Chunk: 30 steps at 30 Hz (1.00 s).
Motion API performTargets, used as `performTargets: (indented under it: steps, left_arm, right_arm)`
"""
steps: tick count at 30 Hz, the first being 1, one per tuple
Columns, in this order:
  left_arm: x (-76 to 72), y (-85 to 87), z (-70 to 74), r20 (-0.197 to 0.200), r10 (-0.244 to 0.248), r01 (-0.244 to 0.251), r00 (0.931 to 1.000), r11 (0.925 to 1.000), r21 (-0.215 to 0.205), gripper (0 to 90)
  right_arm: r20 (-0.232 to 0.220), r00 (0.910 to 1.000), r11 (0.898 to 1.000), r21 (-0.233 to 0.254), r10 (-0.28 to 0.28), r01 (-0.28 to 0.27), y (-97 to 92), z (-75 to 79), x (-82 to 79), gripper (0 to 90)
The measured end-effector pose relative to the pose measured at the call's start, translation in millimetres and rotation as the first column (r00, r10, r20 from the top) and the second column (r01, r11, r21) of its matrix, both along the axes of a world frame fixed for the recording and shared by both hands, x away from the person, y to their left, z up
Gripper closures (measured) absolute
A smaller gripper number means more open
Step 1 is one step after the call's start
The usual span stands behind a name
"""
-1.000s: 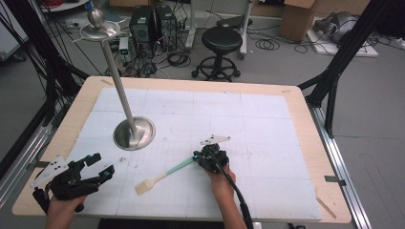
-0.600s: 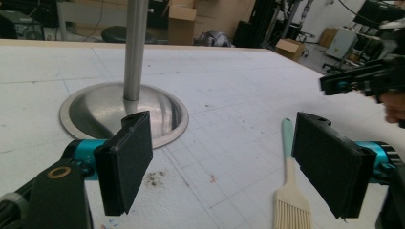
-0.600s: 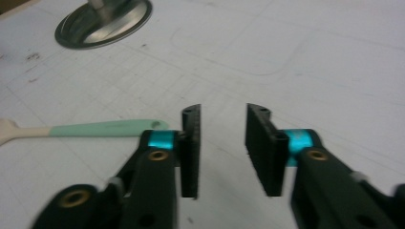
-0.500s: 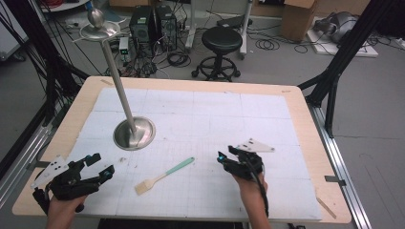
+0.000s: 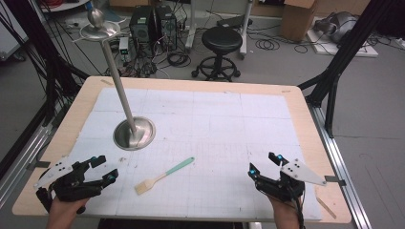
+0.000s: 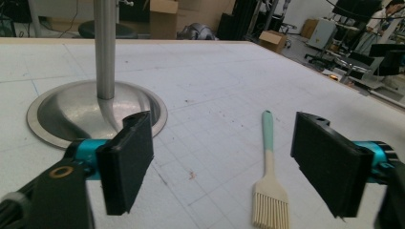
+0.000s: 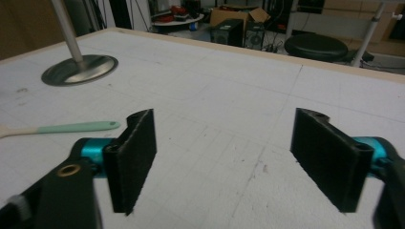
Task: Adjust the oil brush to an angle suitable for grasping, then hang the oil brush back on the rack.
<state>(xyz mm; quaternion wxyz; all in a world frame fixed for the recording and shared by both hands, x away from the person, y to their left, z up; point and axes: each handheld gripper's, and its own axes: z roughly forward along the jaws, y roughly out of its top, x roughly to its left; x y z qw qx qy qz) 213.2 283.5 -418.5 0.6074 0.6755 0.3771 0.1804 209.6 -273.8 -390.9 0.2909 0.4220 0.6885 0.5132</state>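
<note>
1. Since the earlier frames, the right hand-held gripper [image 5: 266, 166] is sitting farther back toward the desk's near right corner, apart from the pastry brush with a mint-green handle and pale bristles [image 5: 164, 175] it was holding a second ago; the brush is lying where it was half a second ago.
2. At the near left, the left hand-held gripper [image 5: 106, 168] is hovering low over the white gridded mat [image 5: 229, 124], its jaws spread wide and empty.
3. The right hand-held gripper is likewise standing with its jaws wide apart, holding nothing.
4. Between the two, the brush is lying flat on the mat, bristles toward the near edge and handle angling away to the right; in the left gripper view it [image 6: 268, 181] is showing between the black jaws but touching neither.
5. Farther back on the left, a tall polished metal stand with a round dished base [image 5: 134, 133] is resting on the mat, its pole leaning up to a small top plate and ball.
6. The light wooden desk [image 5: 298, 102] is framing the mat.
</note>
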Motion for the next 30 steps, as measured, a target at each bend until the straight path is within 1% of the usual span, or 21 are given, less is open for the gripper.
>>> performTargets:
  steps: [2, 4, 6, 7, 9, 13, 15, 18, 21, 25, 27, 28, 30]
  left_arm:
    - [-0.5, -2.4, 0.4, 0.006, 0.004, -0.004, 1.0, 1.0, -0.002, 17.5]
    - [0.1, -4.1, -0.7, 0.001, 0.004, -0.004, 1.0, 1.0, 0.004, 17.5]
    - [0.4, -4.7, -1.5, -0.004, 0.002, -0.002, 1.0, 1.0, 0.009, 17.5]
    - [0.7, -5.4, -2.3, -0.013, -0.011, 0.012, 0.9999, 0.9997, 0.021, 17.7]
    - [0.3, -6.6, -2.4, -0.012, -0.026, 0.027, 0.9996, 0.9992, 0.03, 19.4]
    - [0.5, -9.9, -2.9, -0.011, -0.031, 0.031, 0.9995, 0.9987, 0.041, 19.6]
    - [1.1, -10.9, -3.5, -0.015, -0.032, 0.032, 0.9994, 0.9979, 0.056, 19.6]
    - [1.9, -11.3, -4.1, -0.02, -0.028, 0.029, 0.9994, 0.9981, 0.054, 19.6]
    - [2.6, -11.1, -4.4, -0.025, -0.028, 0.029, 0.9993, 0.9981, 0.054, 19.7]
    - [2.5, -11.7, -4.0, -0.029, -0.044, 0.046, 0.9986, 0.9974, 0.056, 21.2]
    - [2.3, -14.2, -3.8, -0.033, -0.063, 0.065, 0.9975, 0.9964, 0.055, 21.8]
    - [2.3, -14.2, -3.8, -0.033, -0.063, 0.065, 0.9975, 0.9964, 0.055, 21.8]
    - [3.2, -18.4, -4.7, -0.057, -0.079, 0.083, 0.9952, 0.9941, 0.07, 21.1]
  right_arm:
    - [0.02, 0.9998, 1.0, -0.004, 0.007, -0.007, -1.1, 0.4, -2.3, 17.5]
    - [0.025, 0.9997, 1.0, -0.013, 0.003, -0.002, -0.8, 0.7, -2.1, 17.2]
    - [0.022, 0.9997, 1.0, -0.016, 0.01, -0.01, -0.3, 0.5, -1.6, 17.1]
    - [0.014, 0.9998, 1.0, -0.017, 0.017, -0.017, -0.3, 0.3, -1.2, 17.2]
    - [0.0, 0.9999, 1.0, -0.018, 0.015, -0.015, -0.7, -0.2, -1.1, 17.2]
    - [-0.001, 1.0, 1.0, -0.002, 0.0, 0.0, -2.4, 0.0, -2.3, 17.2]
    - [-0.011, 0.9999, 1.0, 0.001, 0.003, -0.003, -3.2, -0.6, -2.3, 17.2]
    - [-0.025, 0.9996, 1.0, 0.008, 0.009, -0.009, -3.5, -1.7, -1.7, 17.4]
    - [-0.027, 0.9996, 1.0, 0.008, 0.006, -0.006, -3.6, -2.0, -1.5, 17.4]
    - [-0.025, 0.9997, 1.0, 0.002, 0.005, -0.005, -3.6, -2.0, -1.7, 17.3]
    - [-0.03, 0.9995, 1.0, 0.002, 0.008, -0.008, -2.5, -1.7, -1.8, 17.3]
    - [-0.03, 0.9995, 1.0, 0.002, 0.008, -0.008, -2.5, -1.7, -1.8, 17.3]
    - [-0.03, 0.9994, 1.0, -0.004, 0.016, -0.016, -1.6, -2.3, -0.7, 17.3]
